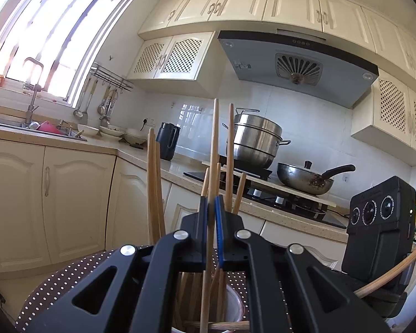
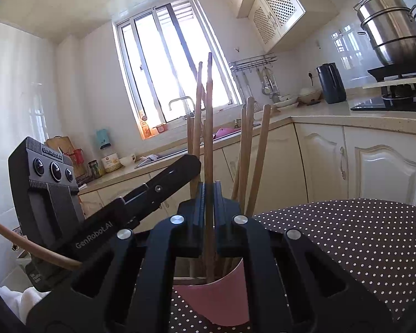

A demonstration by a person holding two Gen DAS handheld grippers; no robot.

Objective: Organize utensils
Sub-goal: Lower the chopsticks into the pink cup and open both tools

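A pink cup (image 2: 222,294) with a white inside (image 1: 233,305) stands on the polka-dot table (image 2: 346,244) and holds several wooden chopsticks (image 1: 230,152). My left gripper (image 1: 211,202) is shut on one upright chopstick (image 1: 214,149) whose lower end reaches into the cup. My right gripper (image 2: 209,188) is shut on another upright chopstick (image 2: 208,111), also standing in the cup. The two grippers face each other across the cup; each shows in the other's view, the right one (image 1: 380,227) and the left one (image 2: 158,188).
A curved wooden handle (image 2: 27,247) sticks out beside the left gripper's body. Behind are the counter (image 1: 141,152), sink with tap (image 1: 32,91), a black kettle (image 1: 167,140), a steel steamer pot (image 1: 253,141) and a wok (image 1: 305,179) on the stove.
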